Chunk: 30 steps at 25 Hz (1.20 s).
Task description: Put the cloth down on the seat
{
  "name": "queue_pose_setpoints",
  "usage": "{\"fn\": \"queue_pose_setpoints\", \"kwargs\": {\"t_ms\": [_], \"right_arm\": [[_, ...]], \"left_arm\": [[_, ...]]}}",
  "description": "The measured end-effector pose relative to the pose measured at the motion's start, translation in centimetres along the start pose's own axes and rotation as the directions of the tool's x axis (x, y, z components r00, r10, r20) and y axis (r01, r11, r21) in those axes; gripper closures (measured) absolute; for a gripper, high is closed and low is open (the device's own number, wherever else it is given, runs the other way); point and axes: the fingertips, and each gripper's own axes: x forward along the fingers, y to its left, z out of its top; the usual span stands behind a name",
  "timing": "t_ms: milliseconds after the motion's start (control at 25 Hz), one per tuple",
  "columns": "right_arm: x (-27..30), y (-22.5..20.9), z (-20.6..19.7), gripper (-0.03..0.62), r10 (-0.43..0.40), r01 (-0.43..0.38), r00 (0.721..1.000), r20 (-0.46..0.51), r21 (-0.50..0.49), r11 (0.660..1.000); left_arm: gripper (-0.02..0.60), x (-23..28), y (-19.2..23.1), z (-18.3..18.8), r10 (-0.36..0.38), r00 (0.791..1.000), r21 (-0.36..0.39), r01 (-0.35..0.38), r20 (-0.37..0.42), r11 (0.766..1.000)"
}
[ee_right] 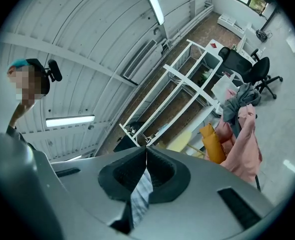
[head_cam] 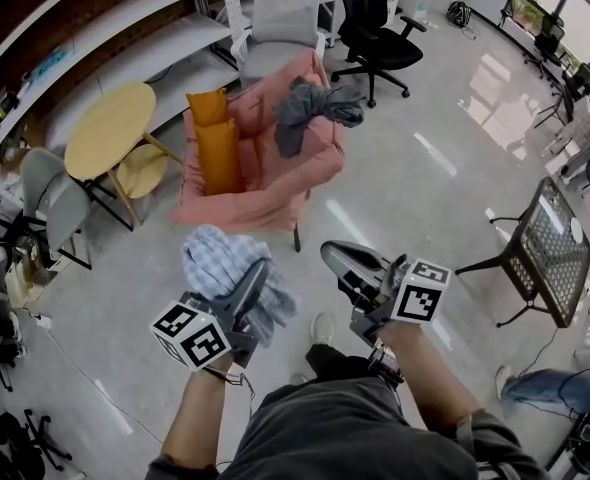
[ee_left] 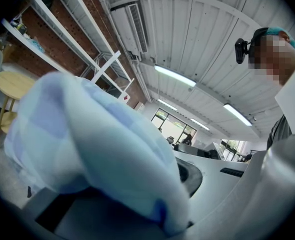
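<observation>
Cloth (head_cam: 218,260), a light blue-and-white checked piece, is sitting bunched in the lower left of the head view. The left gripper (head_cam: 250,280) is clamping it, nearly closed on the wad. In the left gripper view the fabric (ee_left: 97,154) is billowing over the jaws and filling most of the frame. It is looking soft, limp and light, so it is likely to sag and unfold once let go. A hold on the thick bunched part is looking safer than one on a loose edge. Up the frame, the pink seat (head_cam: 272,163) is standing well apart from it, carrying orange cushions (head_cam: 218,148) and a grey garment (head_cam: 310,108). To the right, the right gripper (head_cam: 353,265) is holding its jaws together, a thin sliver of checked fabric showing in the slit.
</observation>
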Motion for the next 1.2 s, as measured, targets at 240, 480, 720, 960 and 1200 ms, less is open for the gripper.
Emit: {"fn": "queue_pose_setpoints", "kwargs": {"t_ms": [240,480,720,960,1200], "right_arm": [[1.2,-5.4,4.5,0.579,0.008,-0.008,1.000,-0.021,0.012,1.000],[2.1,-10.0,8.4,0.580,0.014,-0.014,1.000,-0.027,0.010,1.000],[3.0,-13.7,11.2,0.579,0.006,-0.006,1.000,-0.016,0.010,1.000],[3.8,-16.9,12.7,0.579,-0.011,0.011,1.000,-0.015,0.017,1.000],[6.5,-19.6,14.6,0.579,-0.018,0.018,1.000,-0.011,0.007,1.000]], "left_arm": [[0.532,5.8,2.7,2.5,0.029,1.000,-0.009,-0.029,0.000,1.000],[0.532,11.5,4.8,4.7,0.042,0.999,0.001,-0.042,0.003,0.999],[0.532,15.3,7.1,6.4,0.044,0.999,0.009,-0.044,0.006,0.999],[0.532,18.1,9.4,7.6,0.042,0.999,0.011,-0.042,0.006,0.999],[0.532,20.6,12.4,9.6,0.026,1.000,0.015,-0.026,0.008,1.000]]}}
